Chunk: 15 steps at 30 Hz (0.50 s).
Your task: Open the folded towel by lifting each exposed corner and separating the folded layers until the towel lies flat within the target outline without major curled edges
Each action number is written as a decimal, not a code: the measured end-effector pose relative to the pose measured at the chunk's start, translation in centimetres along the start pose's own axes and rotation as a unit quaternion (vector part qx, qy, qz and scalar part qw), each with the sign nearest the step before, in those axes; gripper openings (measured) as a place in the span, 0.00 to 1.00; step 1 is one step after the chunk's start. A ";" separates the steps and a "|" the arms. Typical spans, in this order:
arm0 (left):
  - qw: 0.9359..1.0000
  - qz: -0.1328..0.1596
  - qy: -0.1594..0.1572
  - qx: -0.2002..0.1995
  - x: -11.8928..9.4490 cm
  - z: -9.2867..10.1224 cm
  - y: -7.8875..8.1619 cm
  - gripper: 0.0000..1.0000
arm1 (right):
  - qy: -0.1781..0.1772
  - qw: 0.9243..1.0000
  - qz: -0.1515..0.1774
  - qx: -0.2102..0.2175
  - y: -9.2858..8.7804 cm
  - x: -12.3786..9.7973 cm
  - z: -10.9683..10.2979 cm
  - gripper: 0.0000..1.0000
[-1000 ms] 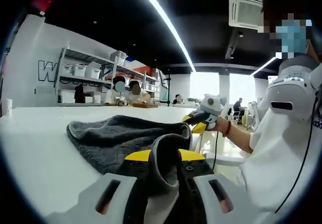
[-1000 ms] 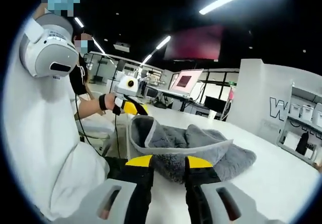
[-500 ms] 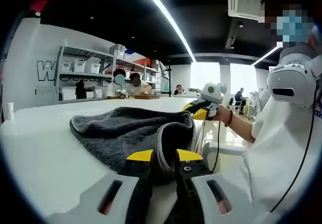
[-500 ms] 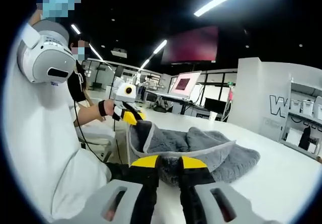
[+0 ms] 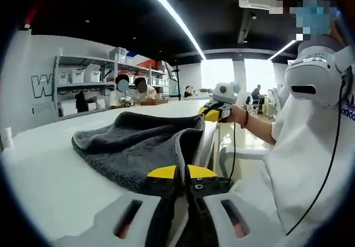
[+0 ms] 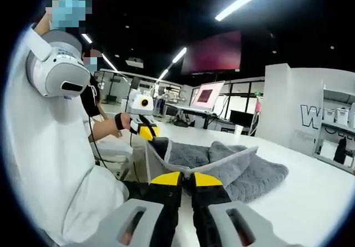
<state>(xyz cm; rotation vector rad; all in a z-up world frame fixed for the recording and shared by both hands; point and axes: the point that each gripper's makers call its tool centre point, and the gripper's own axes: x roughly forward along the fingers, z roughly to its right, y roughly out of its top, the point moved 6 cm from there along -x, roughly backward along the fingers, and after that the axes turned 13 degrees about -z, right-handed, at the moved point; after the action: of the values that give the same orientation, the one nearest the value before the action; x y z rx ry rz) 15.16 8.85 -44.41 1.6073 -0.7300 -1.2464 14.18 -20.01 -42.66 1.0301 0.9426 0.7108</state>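
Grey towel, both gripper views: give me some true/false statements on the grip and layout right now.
1. The left gripper has its jaws shut on the grey towel's edge. True.
2. The right gripper is open and clear of the towel. False: it is shut on the towel's edge.
3. The towel lies fully flat on the white table. False: its near edge is lifted between the grippers.
4. The towel is grey. True.

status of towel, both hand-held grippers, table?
towel: grey, bunched, not flat; near edge lifted off the table, pinched at two points.
left hand-held gripper: shut on towel edge.
right hand-held gripper: shut on towel edge.
table: white; far part of the towel rests on it.
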 end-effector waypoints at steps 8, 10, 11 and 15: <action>0.998 -0.048 -0.009 0.027 0.5 0.8 -0.6 0.06 | 0.020 0.999 -0.024 -0.011 -0.8 0.0 -0.6 0.00; 0.999 -0.046 -0.011 0.025 0.4 0.8 -0.5 0.06 | 0.027 0.999 -0.037 -0.018 -1.2 -0.1 -0.8 0.01; 0.999 -0.045 -0.011 0.025 0.3 0.8 -0.5 0.06 | 0.028 0.999 -0.041 -0.023 -1.3 -0.2 -0.8 0.02; 0.999 -0.037 -0.016 0.025 0.0 0.8 -0.3 0.08 | 0.028 0.999 -0.038 -0.025 -1.2 -0.4 -0.8 0.03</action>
<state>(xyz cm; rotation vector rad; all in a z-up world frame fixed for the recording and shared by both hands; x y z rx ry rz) 14.34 8.75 -44.74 1.6709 -0.7332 -1.3183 13.39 -20.46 -43.81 0.9299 1.0019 0.6995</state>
